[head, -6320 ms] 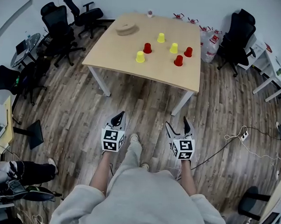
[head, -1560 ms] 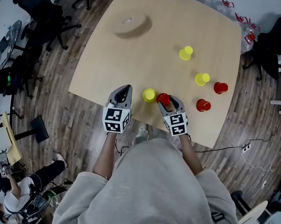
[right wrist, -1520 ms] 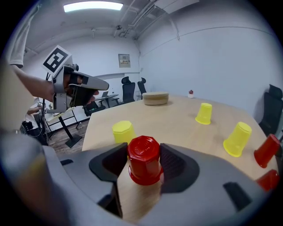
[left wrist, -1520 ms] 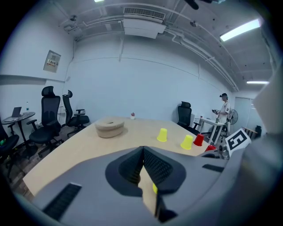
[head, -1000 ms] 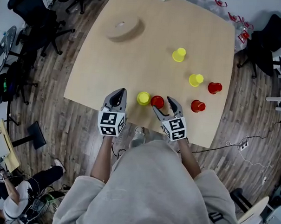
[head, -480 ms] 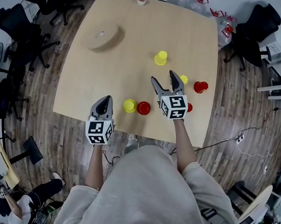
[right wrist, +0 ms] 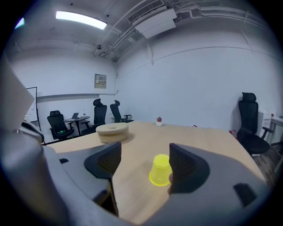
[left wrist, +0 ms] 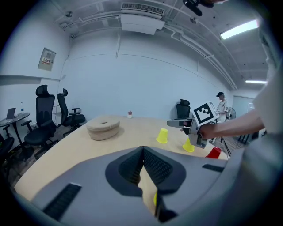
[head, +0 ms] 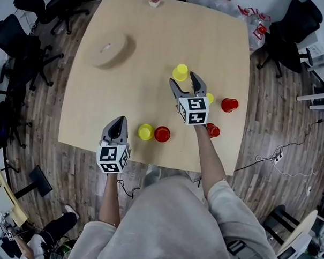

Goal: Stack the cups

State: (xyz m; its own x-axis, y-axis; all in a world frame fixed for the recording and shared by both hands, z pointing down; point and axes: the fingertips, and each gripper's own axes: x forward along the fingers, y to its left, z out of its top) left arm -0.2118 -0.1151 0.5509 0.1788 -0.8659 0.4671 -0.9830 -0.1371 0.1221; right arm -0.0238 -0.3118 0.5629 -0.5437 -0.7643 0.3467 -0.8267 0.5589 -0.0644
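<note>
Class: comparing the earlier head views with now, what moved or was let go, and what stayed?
The right gripper let go of the red cup beside the near yellow cup and moved to the far yellow cup; its jaws, just closing slightly, stand open, the cup between them. The left gripper, shut, and other cups stayed.

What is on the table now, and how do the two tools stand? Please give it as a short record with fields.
count: six cups on the table, three yellow, three red, none stacked
near pair: yellow cup beside red cup, at the near edge
right tool: open, jaws just closed a little; far yellow cup in line with its gap, not gripped
left tool: shut, empty
other things: round beige disc, small potted plant at the far edge
</note>
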